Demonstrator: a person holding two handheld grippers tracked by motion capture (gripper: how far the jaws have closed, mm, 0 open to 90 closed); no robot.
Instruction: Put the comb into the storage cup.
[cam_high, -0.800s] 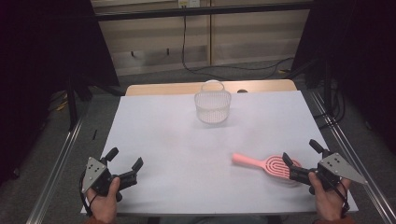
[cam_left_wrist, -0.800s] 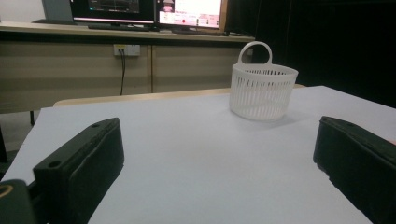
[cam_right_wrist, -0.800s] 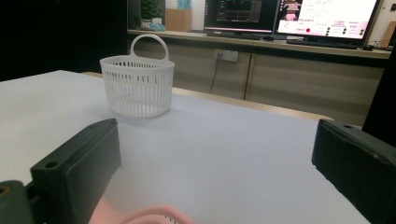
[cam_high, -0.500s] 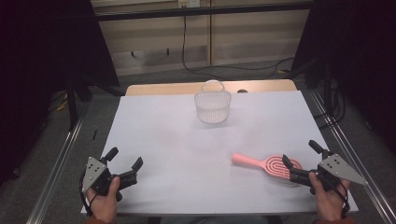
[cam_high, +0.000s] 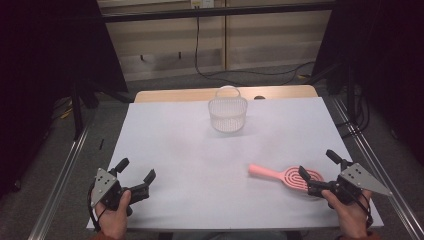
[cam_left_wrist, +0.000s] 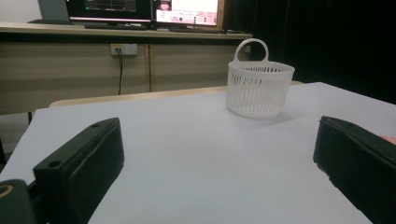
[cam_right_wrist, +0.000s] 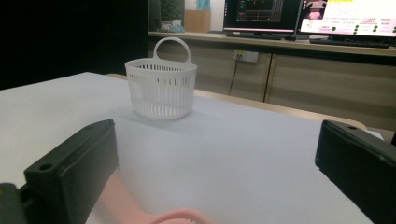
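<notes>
With both tongs released, the right tongs (cam_high: 320, 172) straddling the head of the brush (cam_high: 285, 177) at 4 o'clock on the worktop (cam_high: 190, 150) could nudge it away if they close off-centre, while the left tongs (cam_high: 136, 170) idle at 8 o'clock.

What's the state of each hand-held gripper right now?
Left hand-held gripper: open, nothing between its jaws, near the table's front left corner.
Right hand-held gripper: open, holding nothing; the pink brush lies at its left jaw.
</notes>
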